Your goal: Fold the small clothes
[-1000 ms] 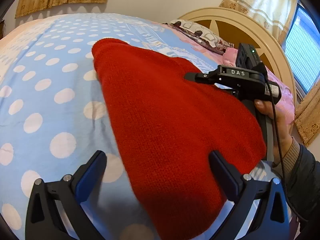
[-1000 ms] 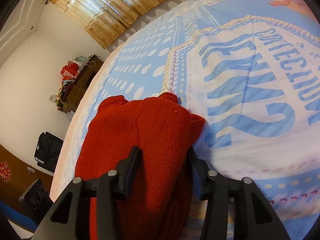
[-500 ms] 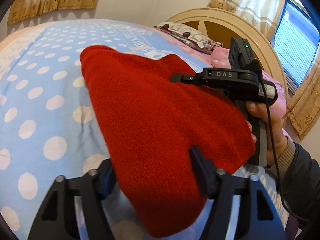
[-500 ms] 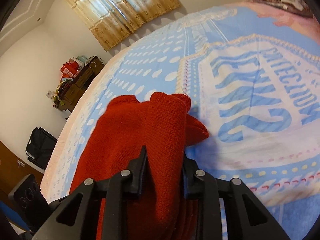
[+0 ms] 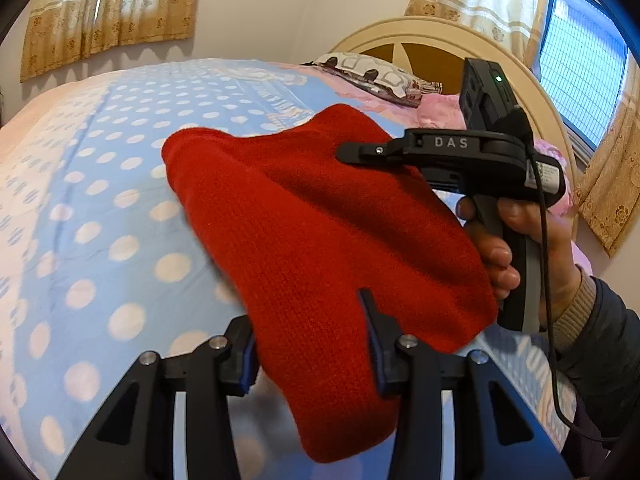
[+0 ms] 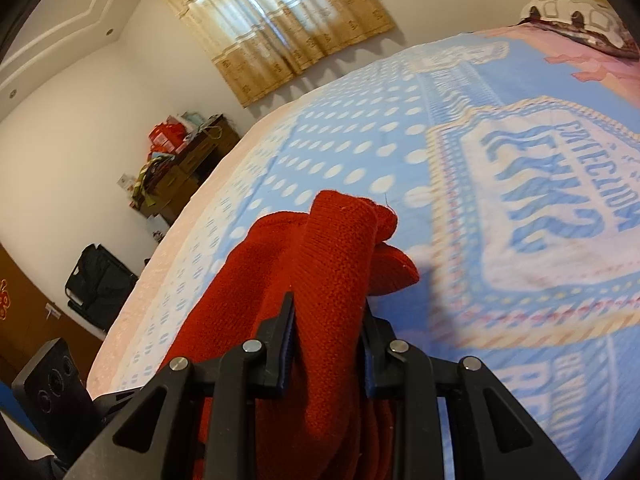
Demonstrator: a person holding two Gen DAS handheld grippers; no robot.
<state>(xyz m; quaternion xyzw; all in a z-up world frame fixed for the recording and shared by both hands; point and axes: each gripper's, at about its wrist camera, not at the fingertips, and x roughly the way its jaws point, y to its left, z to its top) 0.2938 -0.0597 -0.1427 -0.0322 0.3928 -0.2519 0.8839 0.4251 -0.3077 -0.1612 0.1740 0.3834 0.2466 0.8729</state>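
Observation:
A red knitted garment [image 5: 320,232] hangs lifted above the blue polka-dot bedspread [image 5: 100,200]. My left gripper [image 5: 312,340] is shut on its near edge. My right gripper [image 6: 328,320] is shut on a bunched fold of the same garment [image 6: 336,264]. In the left wrist view the right gripper [image 5: 352,154] shows at the garment's right side, held by a hand; its fingertips are hidden against the knit. Part of the garment droops below both grippers.
The bedspread has a large lettered panel [image 6: 560,208]. A cream headboard [image 5: 440,36] and pillows [image 5: 372,76] lie at the far end. A cluttered dresser [image 6: 180,168] and a black bag [image 6: 96,284] stand by the wall.
Both grippers closed on the red garment and lifted it off the bed. The garment bunched up and rose toward the cameras.

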